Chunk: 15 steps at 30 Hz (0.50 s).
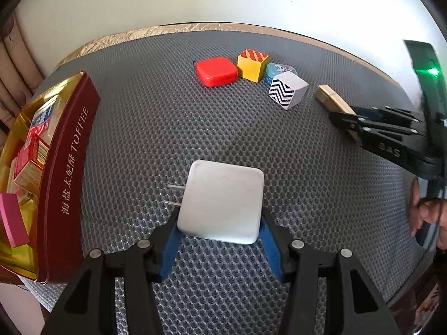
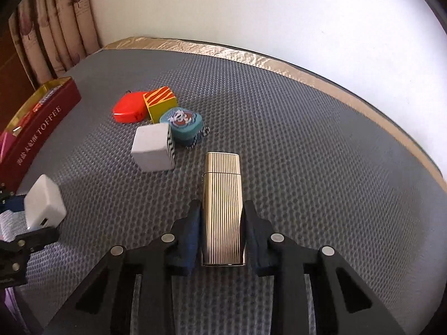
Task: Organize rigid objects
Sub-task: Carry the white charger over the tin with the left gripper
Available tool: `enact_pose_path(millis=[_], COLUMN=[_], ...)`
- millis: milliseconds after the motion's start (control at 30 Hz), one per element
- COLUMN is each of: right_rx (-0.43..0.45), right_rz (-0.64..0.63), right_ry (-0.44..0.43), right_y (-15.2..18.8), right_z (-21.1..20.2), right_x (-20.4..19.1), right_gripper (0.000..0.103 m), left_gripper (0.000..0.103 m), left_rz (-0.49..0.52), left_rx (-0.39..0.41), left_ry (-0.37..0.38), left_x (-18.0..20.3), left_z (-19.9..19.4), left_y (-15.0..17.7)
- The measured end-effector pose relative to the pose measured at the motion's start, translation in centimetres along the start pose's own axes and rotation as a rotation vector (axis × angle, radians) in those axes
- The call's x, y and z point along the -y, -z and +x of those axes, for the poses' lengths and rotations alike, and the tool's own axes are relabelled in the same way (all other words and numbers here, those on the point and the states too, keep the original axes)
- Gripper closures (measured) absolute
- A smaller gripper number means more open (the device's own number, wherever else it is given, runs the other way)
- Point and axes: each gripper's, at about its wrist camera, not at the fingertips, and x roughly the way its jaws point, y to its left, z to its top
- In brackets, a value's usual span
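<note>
My left gripper is shut on a white plug charger, its blue pads pressing both sides and its two prongs pointing left, toward the tin. My right gripper is shut on a ribbed gold lighter, which points away along the fingers just over the grey mat. The left wrist view shows the same lighter in the right gripper at the right. In the right wrist view, the charger sits at the lower left.
An open red toffee tin holding small boxes stands at the left. At the back of the mat cluster a red tape measure, a yellow striped cube, a blue round case and a white zigzag cube.
</note>
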Motion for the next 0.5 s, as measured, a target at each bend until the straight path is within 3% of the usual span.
enact_pose_path(millis=[500], right_rx=[0.008], right_rz=[0.240], right_ry=[-0.186], right_y=[6.6], right_z=[-4.8], right_x=[1.8], right_gripper=[0.076], left_gripper=[0.050], left_rz=[0.000], left_rx=[0.018], left_ry=[0.000], left_x=[0.8], left_z=[-0.4], left_y=[0.5])
